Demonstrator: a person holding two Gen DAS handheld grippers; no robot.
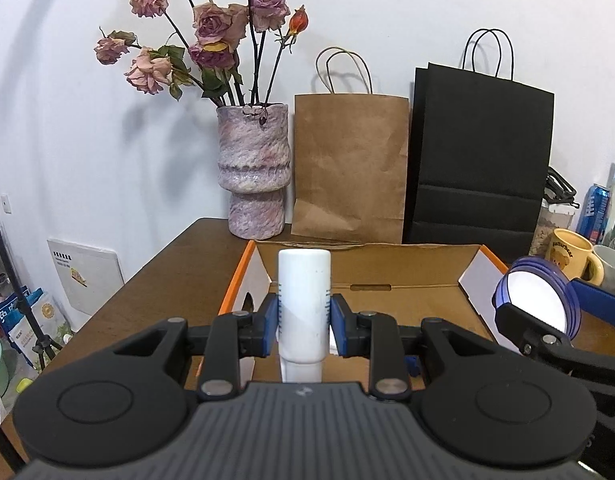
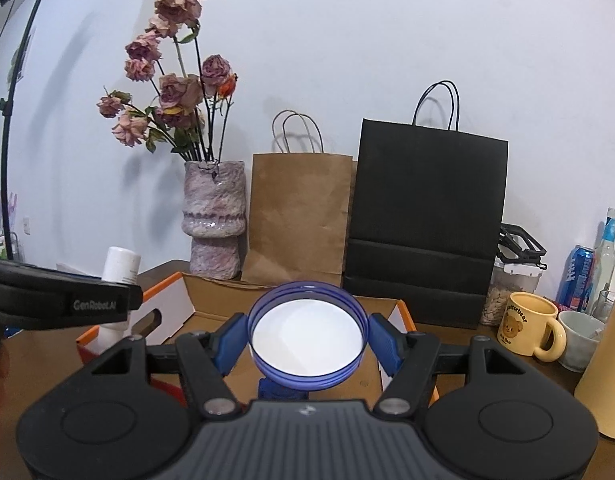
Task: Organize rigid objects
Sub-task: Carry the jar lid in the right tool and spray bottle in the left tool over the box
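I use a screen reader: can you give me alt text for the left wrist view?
The left hand-held gripper clamps an upright white bottle before an open cardboard box on a brown table. Behind stand a vase of dried roses and two paper bags.

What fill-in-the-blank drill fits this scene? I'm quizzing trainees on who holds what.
1. The left gripper is shut on a white ____.
2. The right gripper grips a round ____ lid.
3. The open cardboard box has ____ outer edges.
4. The dried roses stand in a ____.

Missing: bottle; blue; orange; vase.
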